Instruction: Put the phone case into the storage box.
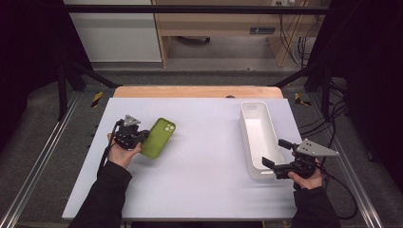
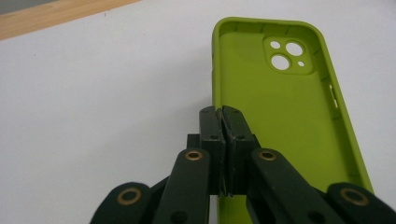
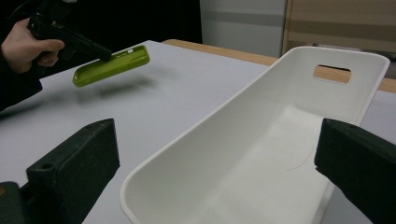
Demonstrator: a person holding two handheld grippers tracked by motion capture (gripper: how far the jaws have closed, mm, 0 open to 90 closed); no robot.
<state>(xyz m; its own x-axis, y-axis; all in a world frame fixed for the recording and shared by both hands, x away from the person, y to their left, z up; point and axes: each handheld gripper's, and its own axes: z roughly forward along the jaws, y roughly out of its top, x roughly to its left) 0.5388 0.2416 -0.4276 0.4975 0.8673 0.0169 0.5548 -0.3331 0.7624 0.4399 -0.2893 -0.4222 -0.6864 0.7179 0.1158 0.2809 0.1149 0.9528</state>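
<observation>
Transport step: left gripper [image 2: 222, 140] pinches the green phone case [image 2: 285, 112] above the surface [image 1: 199, 166]; right gripper [image 1: 274, 154], spread, straddles the white bin [image 1: 256, 137]. Next, carry it over and release.

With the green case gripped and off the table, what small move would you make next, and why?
Probably carry the case right, toward the white bin: the left gripper pinches its rim, it hangs clear of the table, and the open right gripper straddles the bin's near end.
</observation>
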